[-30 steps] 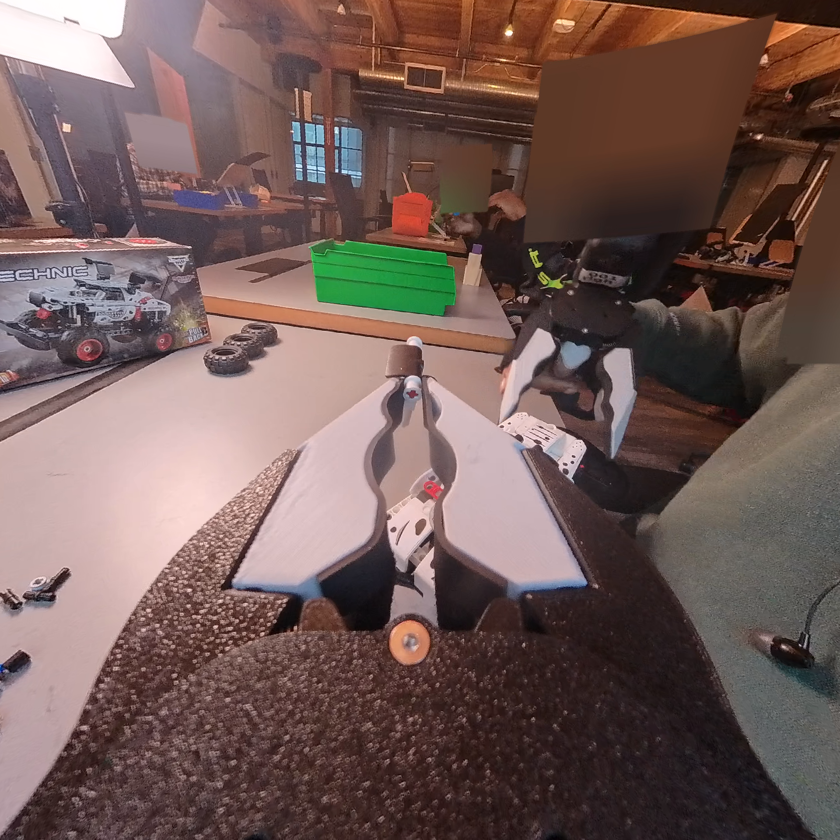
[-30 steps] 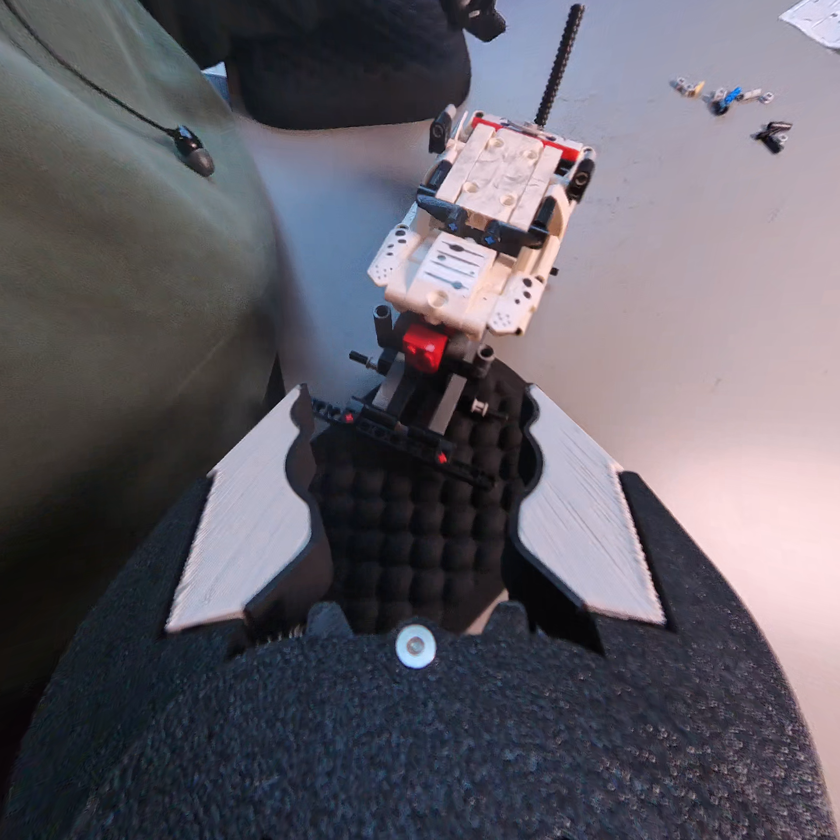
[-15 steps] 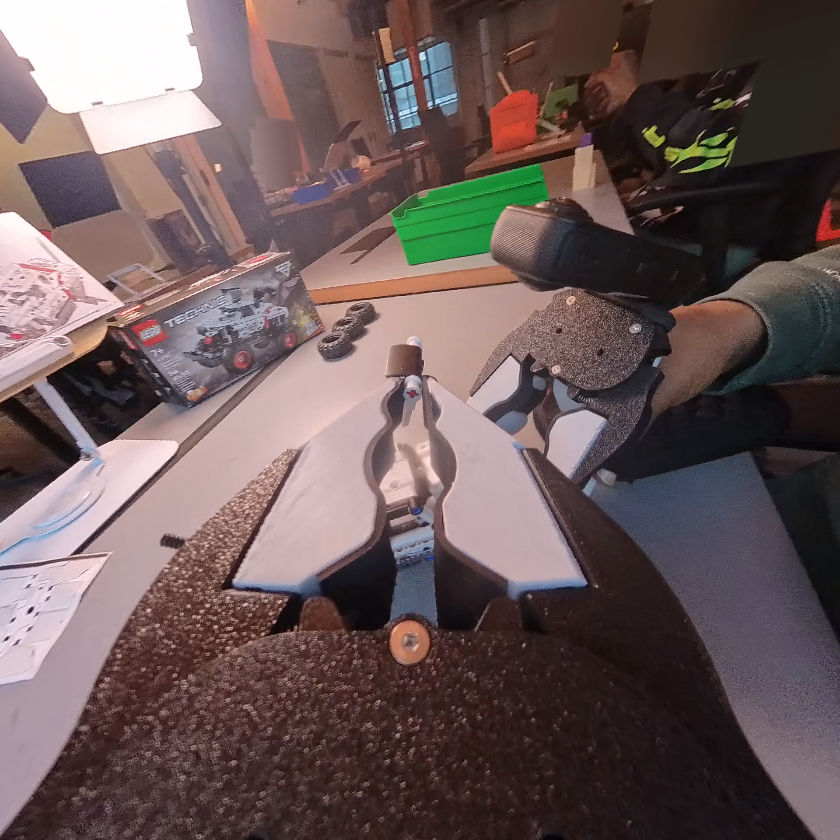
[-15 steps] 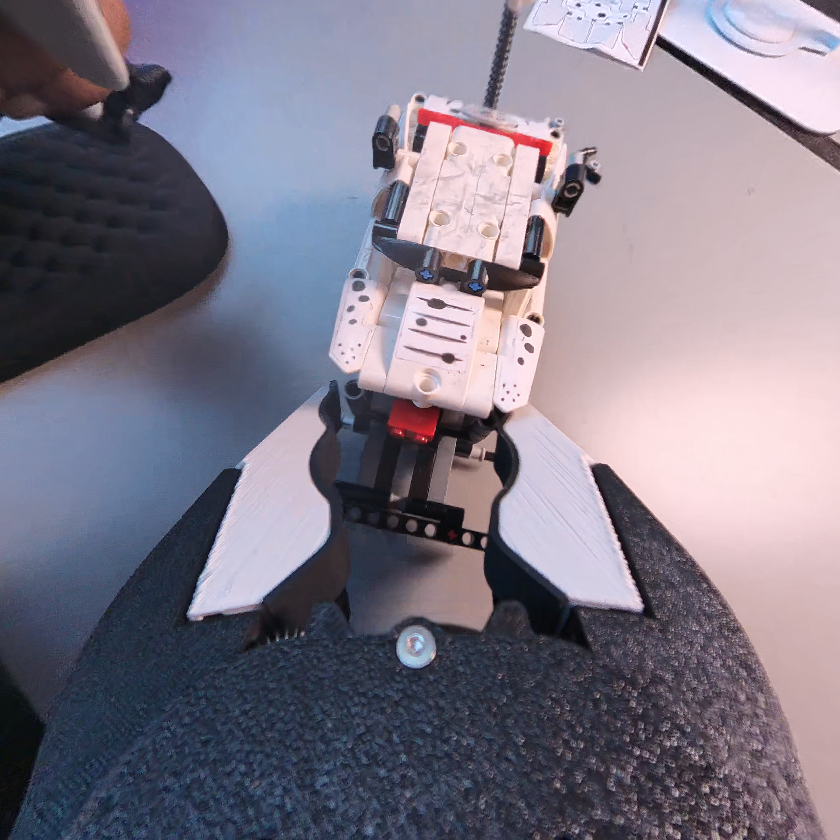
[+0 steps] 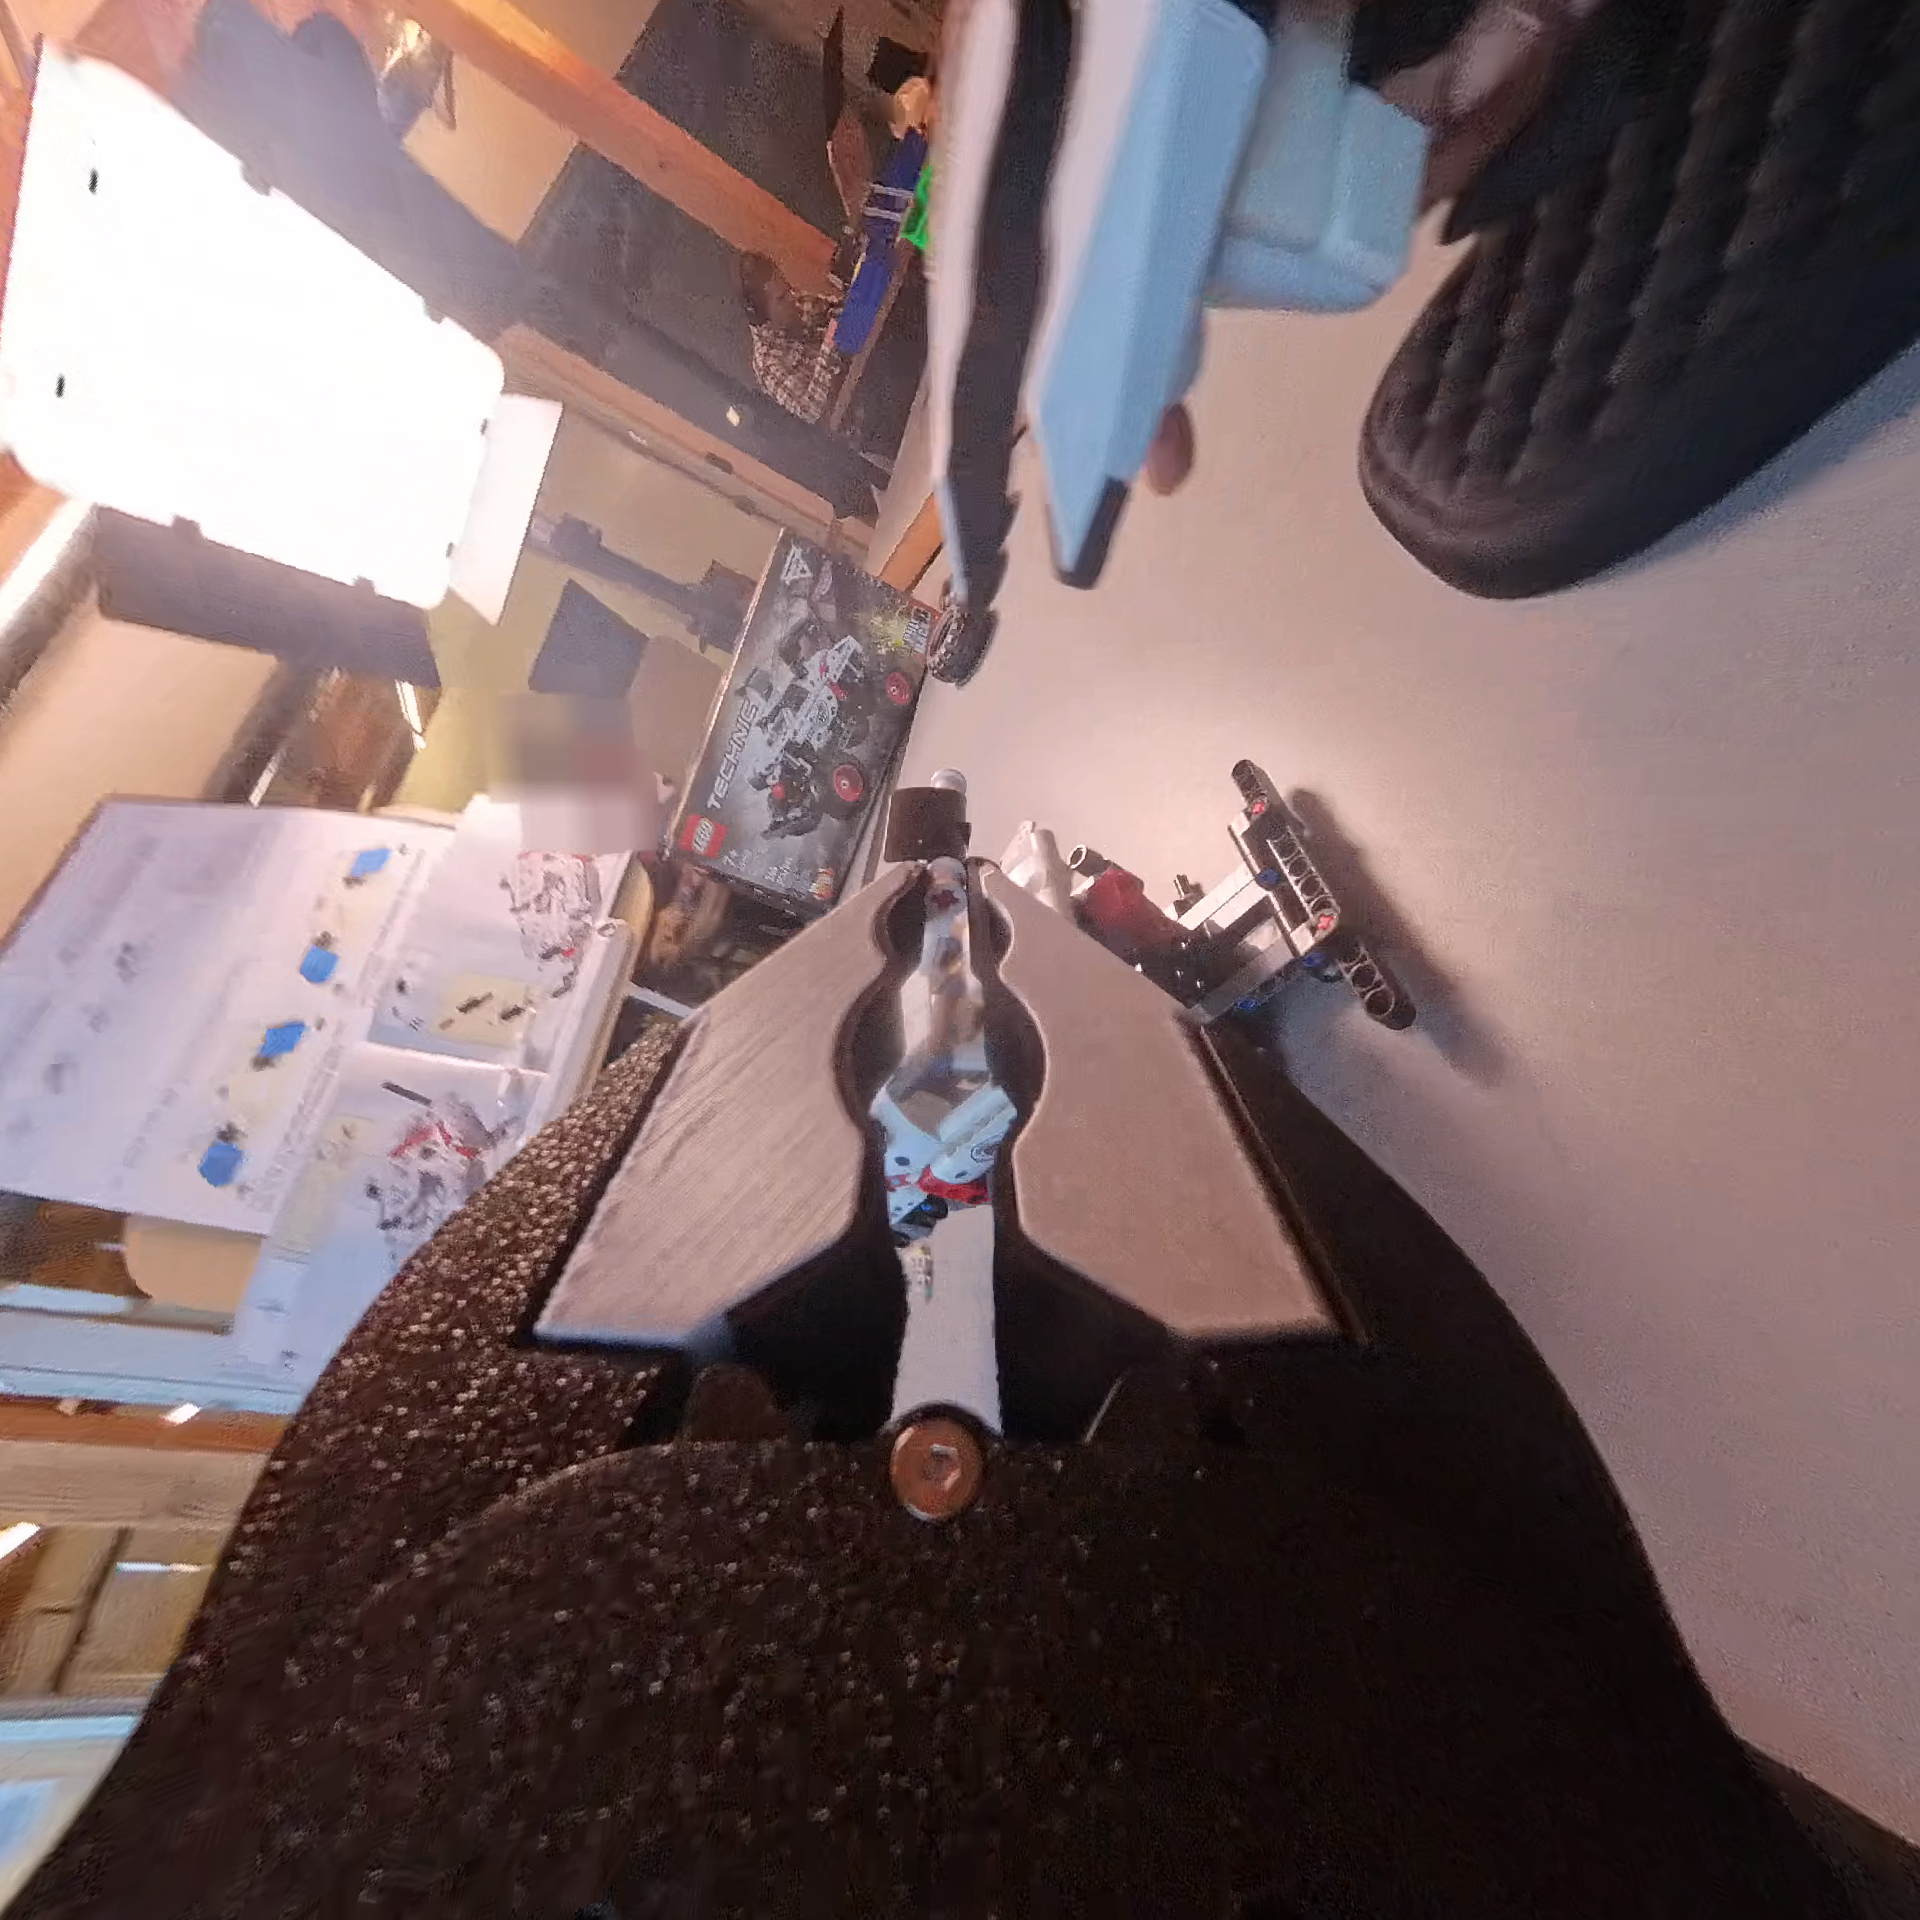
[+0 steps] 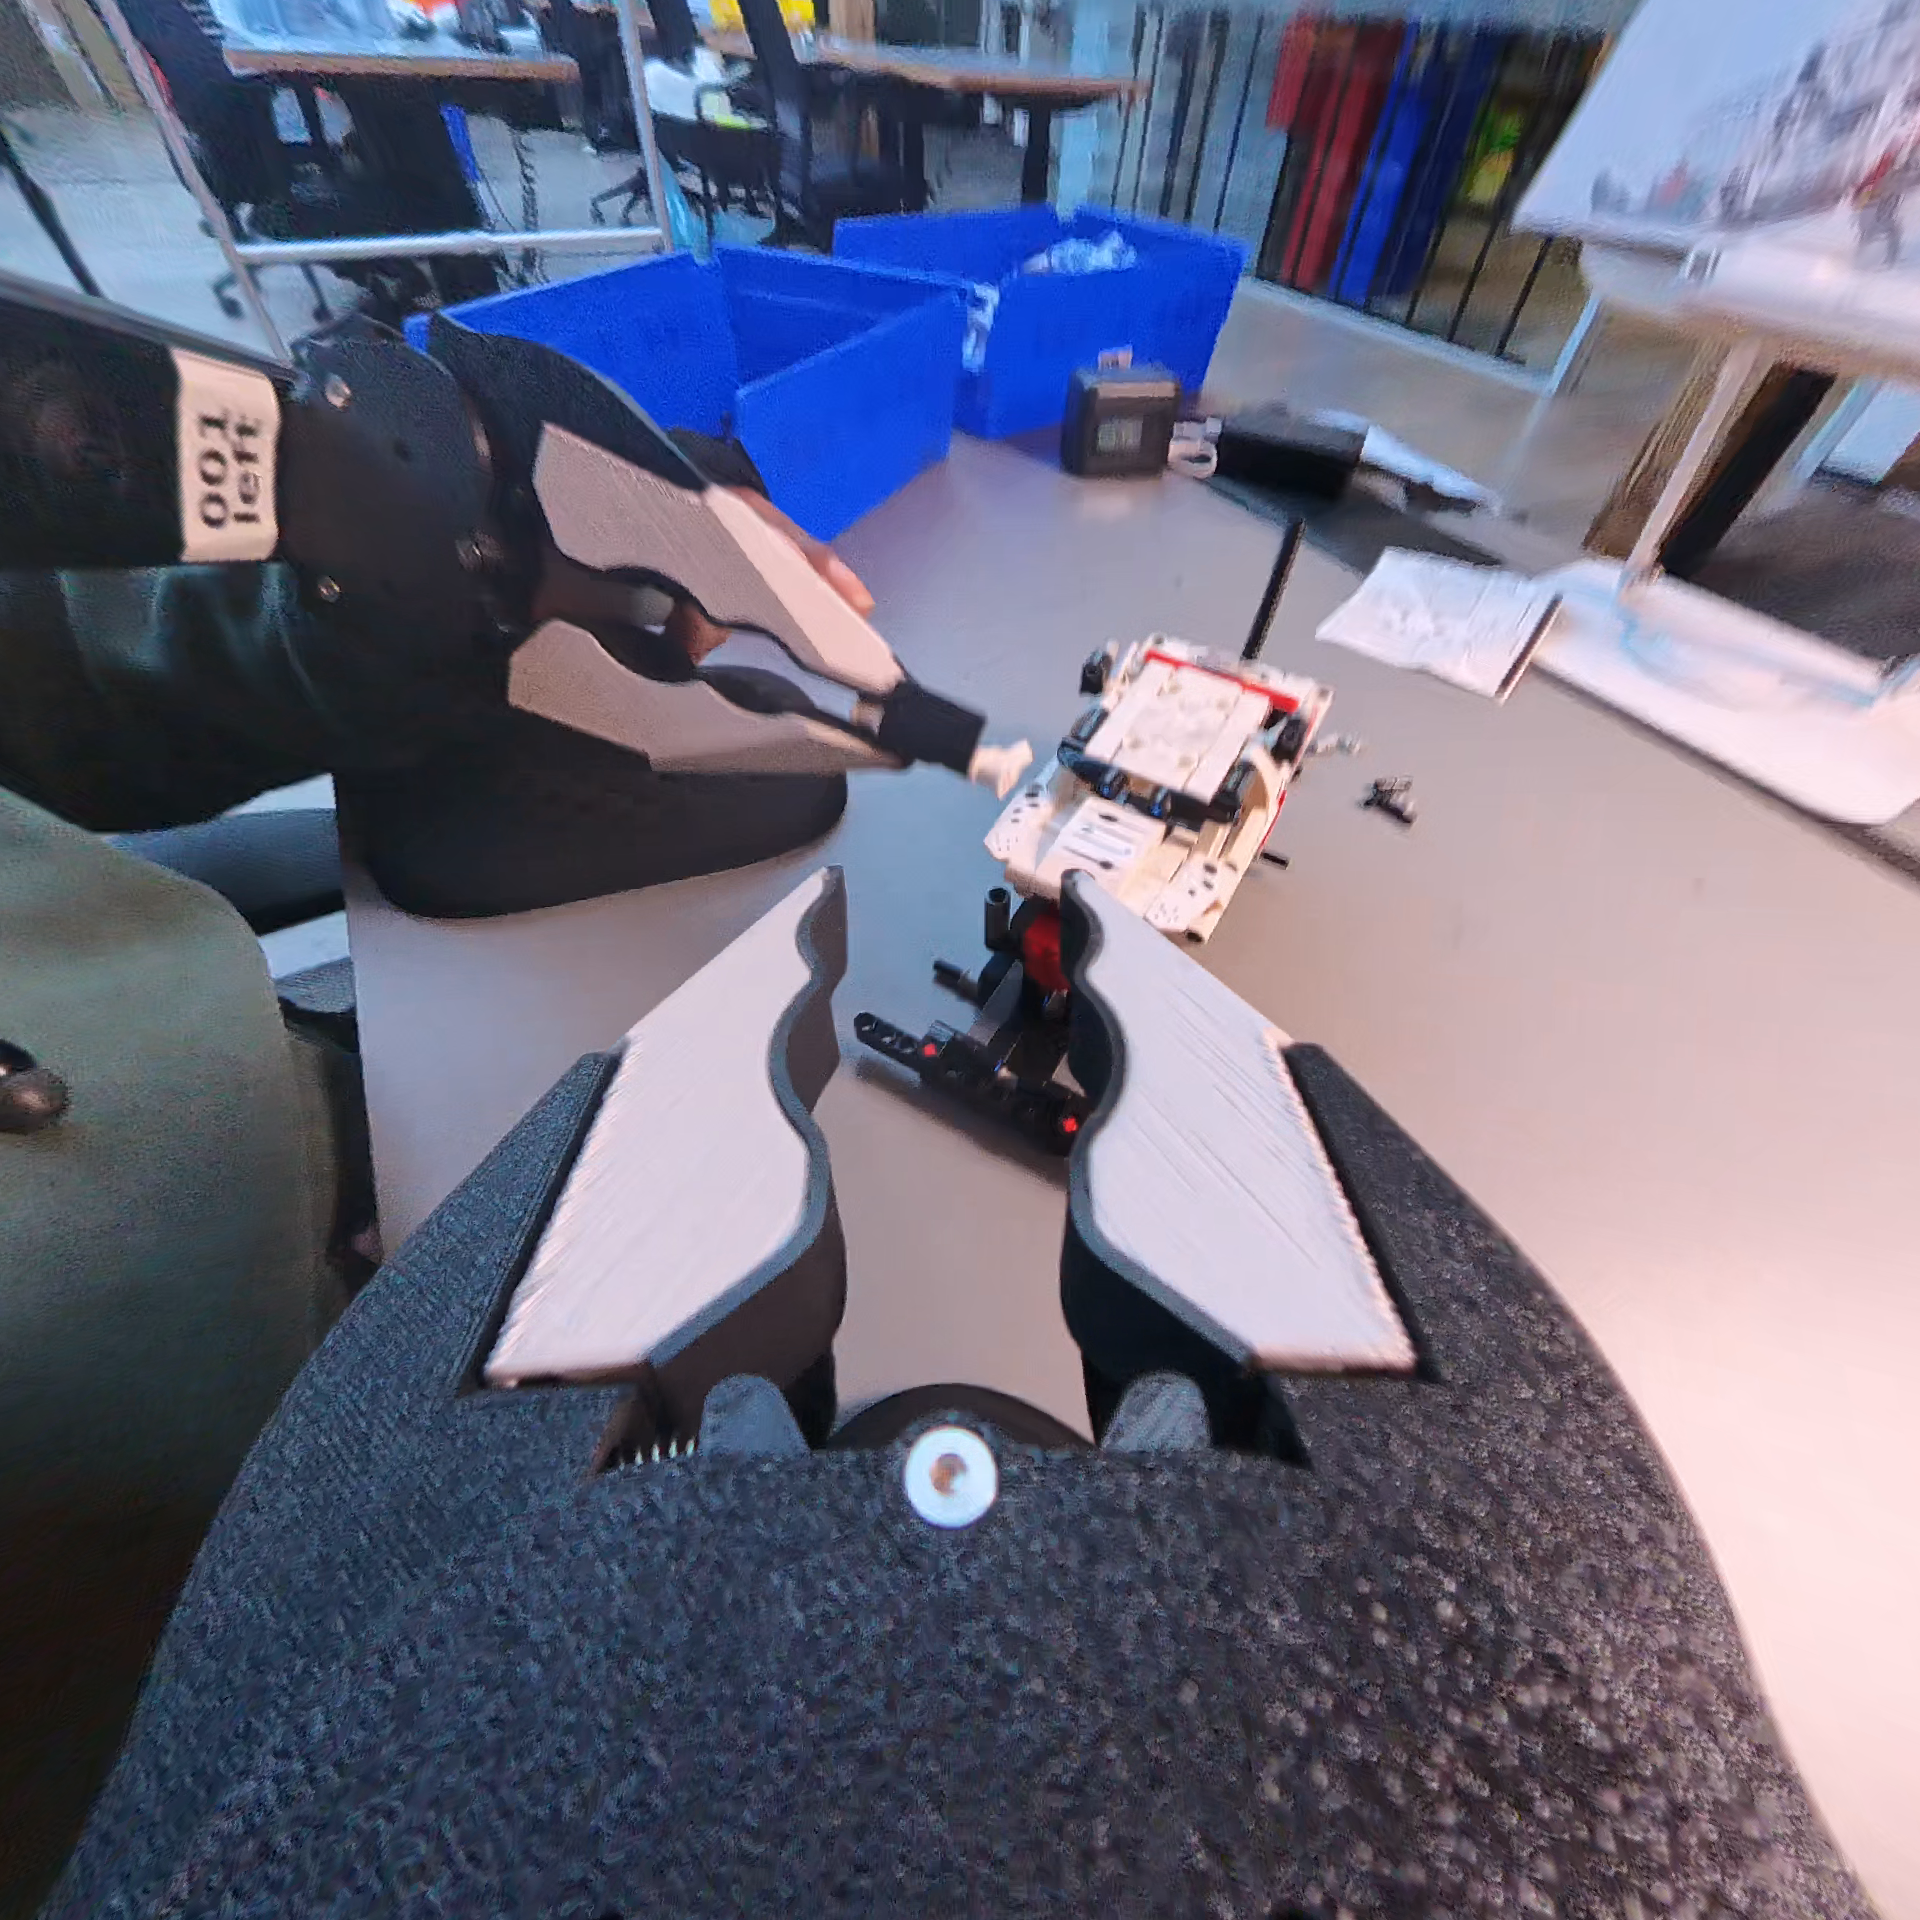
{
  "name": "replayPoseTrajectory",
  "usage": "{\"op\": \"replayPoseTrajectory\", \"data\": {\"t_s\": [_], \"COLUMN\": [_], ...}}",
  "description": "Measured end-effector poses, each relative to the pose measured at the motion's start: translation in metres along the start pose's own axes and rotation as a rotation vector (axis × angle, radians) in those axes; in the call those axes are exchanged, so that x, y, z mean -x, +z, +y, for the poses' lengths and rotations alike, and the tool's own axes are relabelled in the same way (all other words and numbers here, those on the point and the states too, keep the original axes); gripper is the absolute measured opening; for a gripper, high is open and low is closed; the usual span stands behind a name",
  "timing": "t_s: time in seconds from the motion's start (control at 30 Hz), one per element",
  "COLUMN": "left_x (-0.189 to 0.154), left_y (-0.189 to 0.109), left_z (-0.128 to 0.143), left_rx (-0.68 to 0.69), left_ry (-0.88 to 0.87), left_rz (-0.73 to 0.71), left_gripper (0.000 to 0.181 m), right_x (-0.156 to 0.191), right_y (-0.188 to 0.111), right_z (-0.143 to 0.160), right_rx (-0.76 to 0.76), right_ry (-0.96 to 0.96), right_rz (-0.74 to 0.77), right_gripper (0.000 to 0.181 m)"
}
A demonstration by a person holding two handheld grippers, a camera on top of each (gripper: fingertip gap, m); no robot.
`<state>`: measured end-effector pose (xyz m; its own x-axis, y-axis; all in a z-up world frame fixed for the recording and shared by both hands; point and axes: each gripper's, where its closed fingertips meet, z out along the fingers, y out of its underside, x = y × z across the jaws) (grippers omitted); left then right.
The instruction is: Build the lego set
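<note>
Lego truck (image 6: 1158, 790) on table, left gripper (image 6: 883, 717) rolled sideways pinching small piece (image 6: 930, 727), right gripper (image 6: 951, 914) open

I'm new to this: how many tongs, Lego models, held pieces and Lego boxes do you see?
Tongs: 2, left tongs and right tongs
White Lego truck: 1
Small black piece held in the left tongs: 1
Lego box: 1
Total: 5

Both wrist views look close and low across the table (image 6: 1558, 1039), sharing the lego truck (image 6: 1164, 769), the left view rolled sideways.
</note>
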<state>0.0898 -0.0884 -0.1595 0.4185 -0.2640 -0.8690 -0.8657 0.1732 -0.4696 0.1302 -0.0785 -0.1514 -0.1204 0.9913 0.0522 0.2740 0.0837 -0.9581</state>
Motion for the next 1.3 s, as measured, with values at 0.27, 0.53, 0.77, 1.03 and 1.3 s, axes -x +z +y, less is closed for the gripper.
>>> {"op": "replayPoseTrajectory", "data": {"t_s": [0.27, 0.53, 0.77, 1.03, 1.3], "left_x": [-0.029, -0.024, -0.007, -0.019, 0.018], "left_y": [0.012, 0.011, 0.024, 0.043, 0.033], "left_z": [-0.025, -0.023, 0.049, 0.054, 0.025], "left_rx": [-0.014, -0.046, 0.146, 0.139, -0.062], "left_ry": [0.223, 0.034, -0.090, 0.102, -0.285], "left_rz": [0.108, 0.165, 0.257, 0.314, 0.289], "left_gripper": [0.005, 0.030, 0.043, 0.024, 0.015], "right_x": [0.013, 0.000, -0.020, -0.024, -0.023], "right_y": [0.005, 0.008, -0.013, -0.008, -0.013], "right_z": [0.010, 0.025, 0.029, 0.035, 0.012], "right_rx": [0.094, 0.145, 0.075, 0.065, -0.002], "right_ry": [-0.801, -0.852, -0.648, -0.628, -0.616], "right_rz": [0.114, 0.129, 0.114, 0.128, 0.095], "right_gripper": [0.027, 0.014, 0.013, 0.014, 0.014]}}
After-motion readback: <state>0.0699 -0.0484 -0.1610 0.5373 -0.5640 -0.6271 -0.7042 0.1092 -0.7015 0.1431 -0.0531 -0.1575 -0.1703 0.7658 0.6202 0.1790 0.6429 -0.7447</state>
